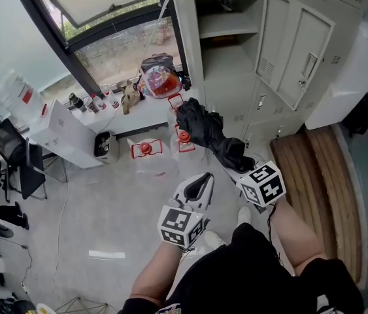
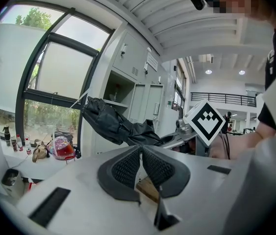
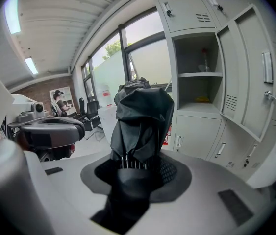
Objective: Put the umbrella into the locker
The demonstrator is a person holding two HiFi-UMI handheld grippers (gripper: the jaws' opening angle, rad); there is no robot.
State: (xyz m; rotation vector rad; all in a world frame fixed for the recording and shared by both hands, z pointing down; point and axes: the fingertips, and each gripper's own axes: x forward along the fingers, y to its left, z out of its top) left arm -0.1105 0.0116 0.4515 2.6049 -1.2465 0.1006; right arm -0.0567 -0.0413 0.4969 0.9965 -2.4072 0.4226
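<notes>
Right gripper [image 3: 138, 166]: jaws clamped on the lower end of the umbrella [image 3: 141, 124], whose ribs and black fabric fill the gap between the pads.
Left gripper [image 2: 141, 149]: jaws together, tips touching, nothing between them; in the head view it sits just left of and below the right gripper.
Umbrella: black and folded. It is held in the air, slanting up and away from the right gripper, with its bunched end toward the lockers. It is outside the locker [image 3: 197, 77].
Locker: pale grey. One compartment is open and a shelf [image 3: 197, 74] divides it. In the right gripper view it stands to the right of the umbrella's top.
Locker door [image 1: 296, 50]: swung wide open to the right of the compartment.
Lower lockers [image 3: 192, 133]: doors closed, beneath the open compartment.
Floor: two clear jugs with red handles [image 1: 146, 149] stand near the locker's foot, and a wooden platform [image 1: 321, 175] lies to the right.
Window ledge [image 1: 148, 110]: left of the lockers, bearing a red-and-clear bag [image 1: 159, 82] and small bottles [image 1: 82, 102].
</notes>
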